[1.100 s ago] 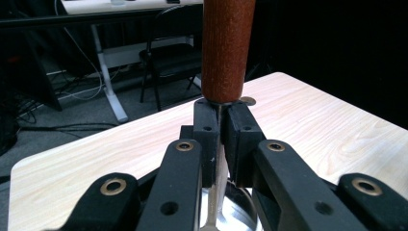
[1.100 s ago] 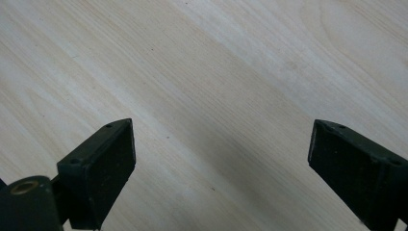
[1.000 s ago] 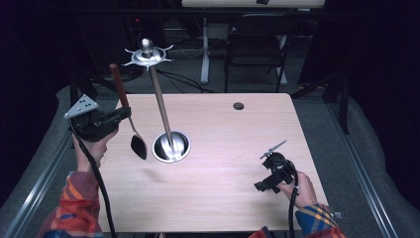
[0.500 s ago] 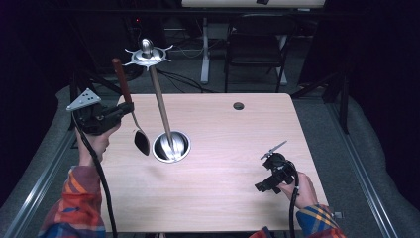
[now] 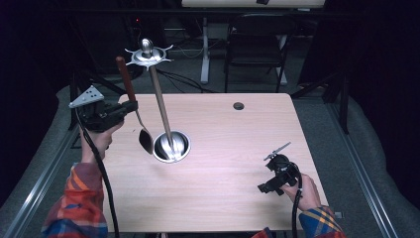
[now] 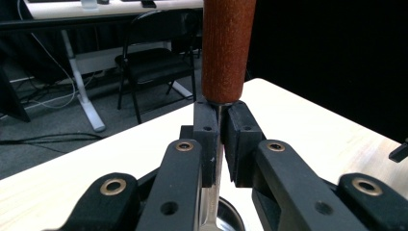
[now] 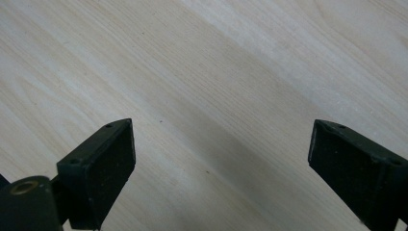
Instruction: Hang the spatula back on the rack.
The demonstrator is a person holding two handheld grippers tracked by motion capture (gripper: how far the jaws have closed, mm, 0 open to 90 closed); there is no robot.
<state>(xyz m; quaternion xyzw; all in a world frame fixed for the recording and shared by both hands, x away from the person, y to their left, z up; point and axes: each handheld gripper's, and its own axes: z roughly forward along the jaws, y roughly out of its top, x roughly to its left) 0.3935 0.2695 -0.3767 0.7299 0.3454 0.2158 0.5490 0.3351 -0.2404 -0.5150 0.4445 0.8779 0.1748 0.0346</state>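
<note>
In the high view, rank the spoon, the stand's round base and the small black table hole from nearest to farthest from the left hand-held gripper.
1. Spoon, clamped in the left hand-held gripper.
2. Stand's round base, mid-table to its right.
3. Black table hole, toward the far edge, farthest right.

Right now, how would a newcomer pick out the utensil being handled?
Start at the tall metal stand rising from its round base left of the table's middle. Just left of its pole, the left gripper clamps a spoon by its thin metal neck. It alone has a reddish-brown wooden handle pointing up and a dark bowl hanging down.
</note>
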